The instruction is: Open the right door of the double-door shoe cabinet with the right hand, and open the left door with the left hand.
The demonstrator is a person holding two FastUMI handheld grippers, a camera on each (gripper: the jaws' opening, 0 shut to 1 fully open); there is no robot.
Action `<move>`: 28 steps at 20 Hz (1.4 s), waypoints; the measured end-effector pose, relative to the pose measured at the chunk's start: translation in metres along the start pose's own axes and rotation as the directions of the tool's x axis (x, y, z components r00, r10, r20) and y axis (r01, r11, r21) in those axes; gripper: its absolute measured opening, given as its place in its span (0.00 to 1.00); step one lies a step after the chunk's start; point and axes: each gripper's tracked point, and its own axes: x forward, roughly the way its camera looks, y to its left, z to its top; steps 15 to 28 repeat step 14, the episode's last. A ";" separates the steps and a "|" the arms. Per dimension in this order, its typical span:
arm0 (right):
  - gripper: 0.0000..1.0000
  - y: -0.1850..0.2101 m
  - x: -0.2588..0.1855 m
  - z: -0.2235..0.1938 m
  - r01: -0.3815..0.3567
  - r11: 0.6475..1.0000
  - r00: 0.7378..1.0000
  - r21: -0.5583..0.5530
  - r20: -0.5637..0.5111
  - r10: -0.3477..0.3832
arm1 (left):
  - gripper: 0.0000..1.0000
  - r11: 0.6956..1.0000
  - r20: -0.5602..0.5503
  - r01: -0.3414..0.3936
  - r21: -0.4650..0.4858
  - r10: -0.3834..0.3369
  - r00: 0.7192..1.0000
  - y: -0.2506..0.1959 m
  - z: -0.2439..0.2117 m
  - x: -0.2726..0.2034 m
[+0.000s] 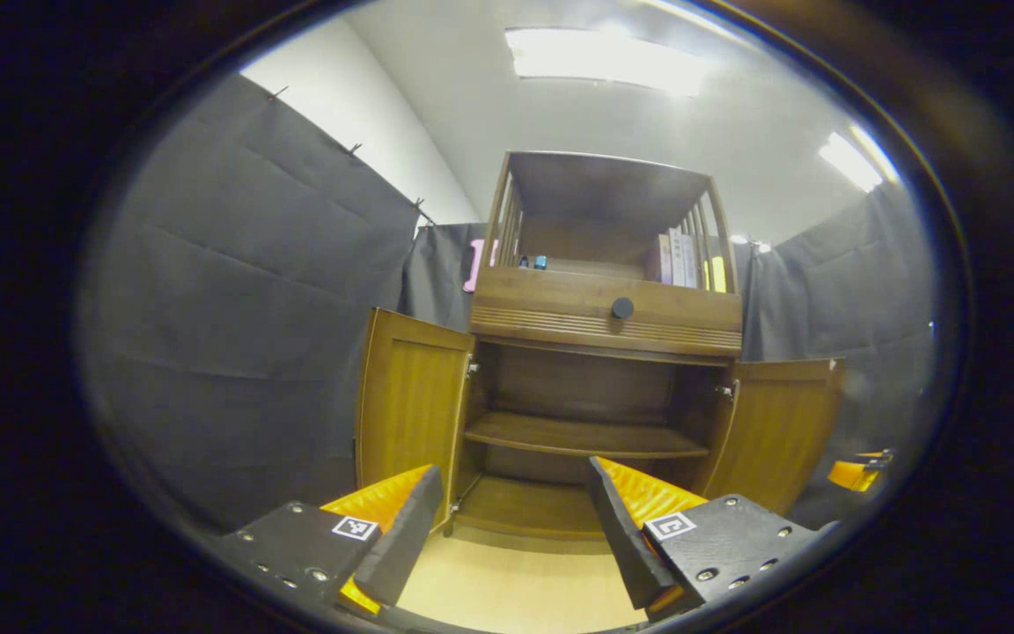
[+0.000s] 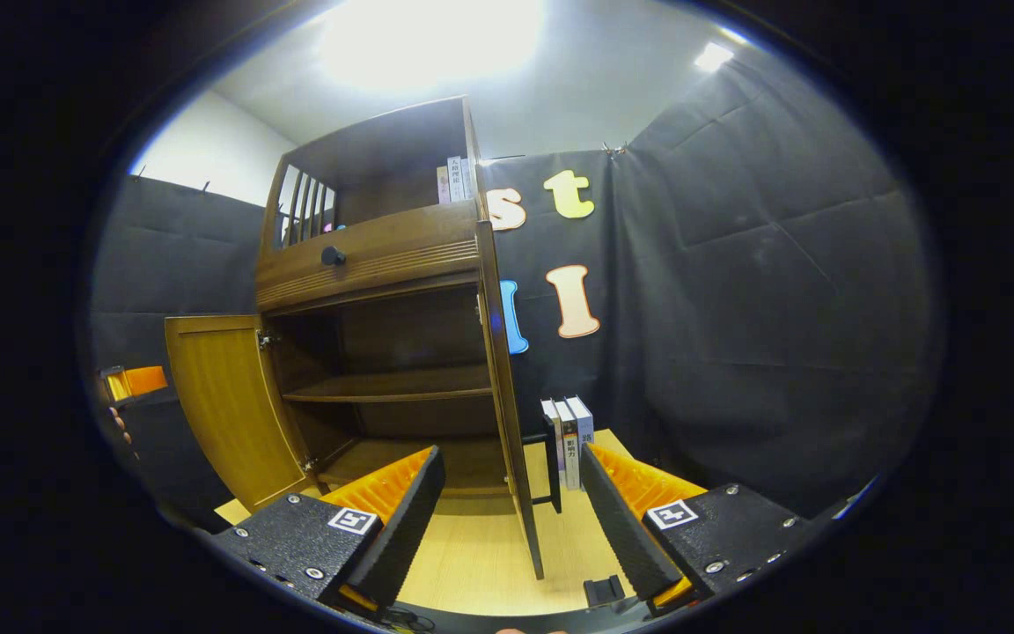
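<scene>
Doors of the shoe cabinet (image 1: 599,308) both stand swung wide, left gripper (image 1: 511,515) and right gripper (image 2: 511,502) gaping empty; a careless withdrawal might knock the right door (image 2: 503,396) shut.

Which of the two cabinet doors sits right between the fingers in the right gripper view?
The right door, seen edge-on between the fingers; the left door stands off to the side, showing its inner face.
</scene>
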 end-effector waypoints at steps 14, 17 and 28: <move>0.96 0.073 0.050 0.001 -0.037 0.996 0.998 -0.075 -0.043 0.034 | 0.94 0.999 -0.099 0.032 0.024 -0.029 0.995 0.036 -0.044 -0.004; 0.96 0.073 0.050 0.001 -0.037 0.996 0.998 -0.075 -0.043 0.034 | 0.94 0.999 -0.099 0.032 0.024 -0.029 0.995 0.036 -0.044 -0.004; 0.96 0.073 0.050 0.001 -0.037 0.996 0.998 -0.075 -0.043 0.034 | 0.94 0.999 -0.099 0.032 0.024 -0.029 0.995 0.036 -0.044 -0.004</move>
